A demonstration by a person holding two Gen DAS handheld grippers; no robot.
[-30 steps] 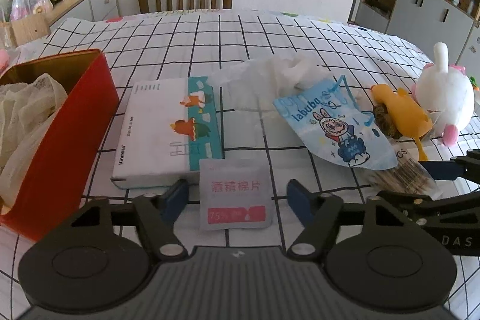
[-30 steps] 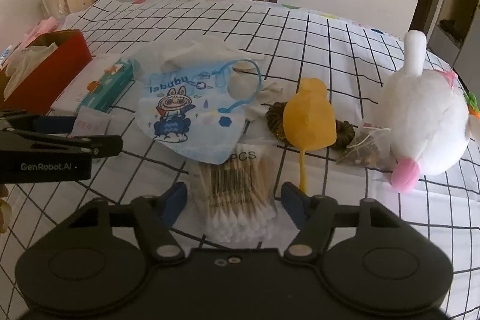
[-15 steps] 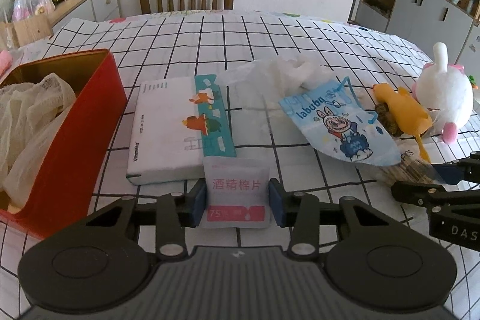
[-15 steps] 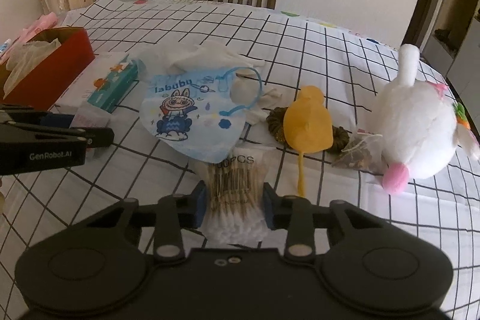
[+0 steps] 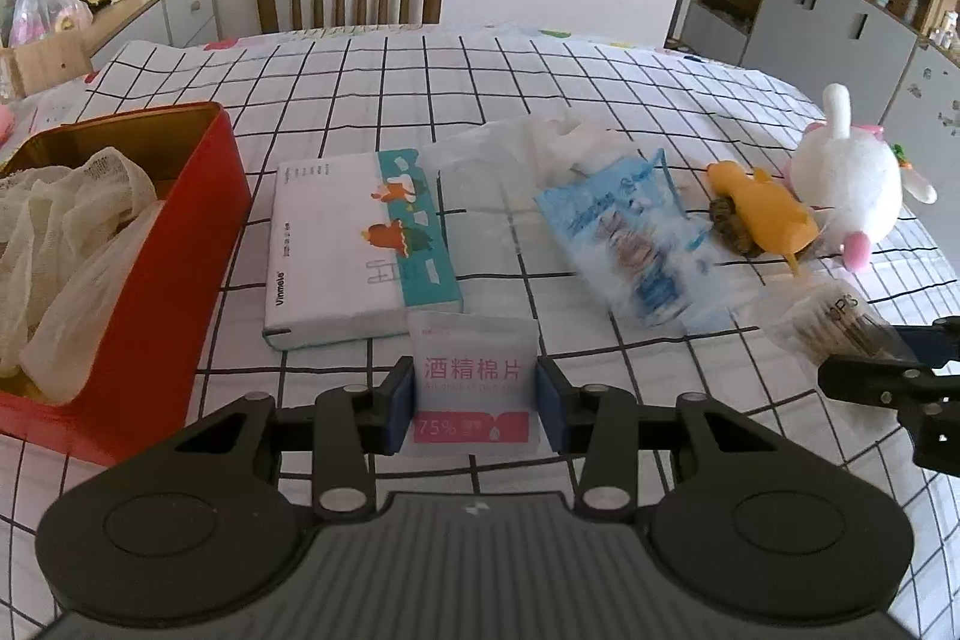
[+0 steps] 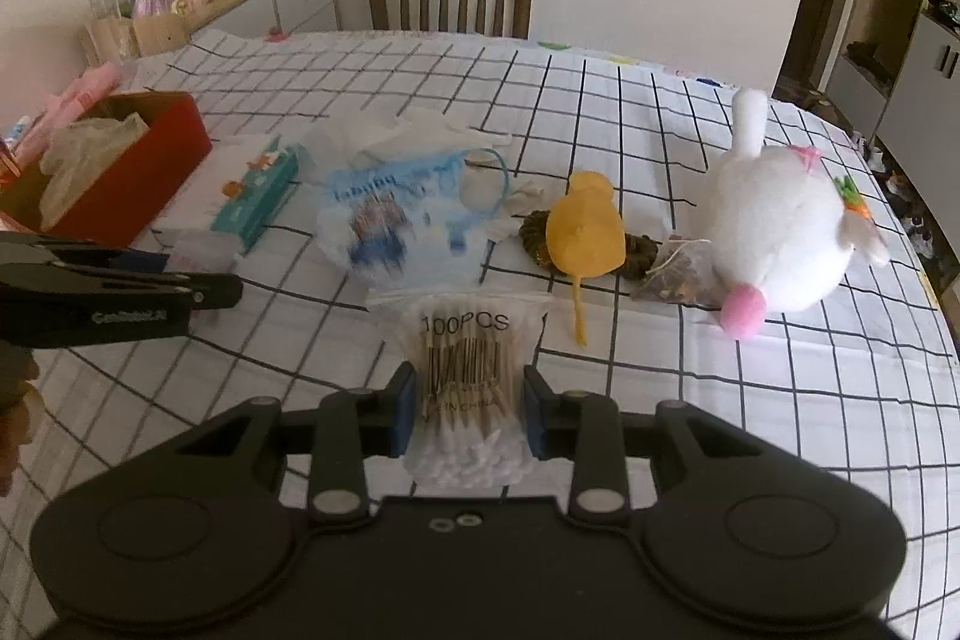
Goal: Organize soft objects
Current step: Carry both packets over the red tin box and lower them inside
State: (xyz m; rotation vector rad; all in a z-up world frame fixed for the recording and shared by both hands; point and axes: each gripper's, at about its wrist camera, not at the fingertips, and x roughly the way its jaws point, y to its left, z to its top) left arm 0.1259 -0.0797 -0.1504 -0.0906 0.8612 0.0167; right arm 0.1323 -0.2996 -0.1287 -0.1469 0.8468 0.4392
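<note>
Wipe packet point(image 5: 474, 388) clamped by left gripper point(image 5: 475, 405); swab bag point(image 6: 465, 382) clamped by right gripper point(image 6: 467, 415), barcode legible only right view.

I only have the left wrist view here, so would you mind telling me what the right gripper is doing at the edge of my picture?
Observer: The right gripper is shut on the bag of cotton swabs, both pads pressing its sides.
Operator: Thank you. Is there anything tucked against the white plush rabbit that I cannot make out?
Observer: Yes, a small mesh sachet lies against the front of the white plush rabbit.
Operator: And what is under the yellow toy?
Observer: The yellow toy lies across a dark scrunchie, which shows on both sides of it.
</note>
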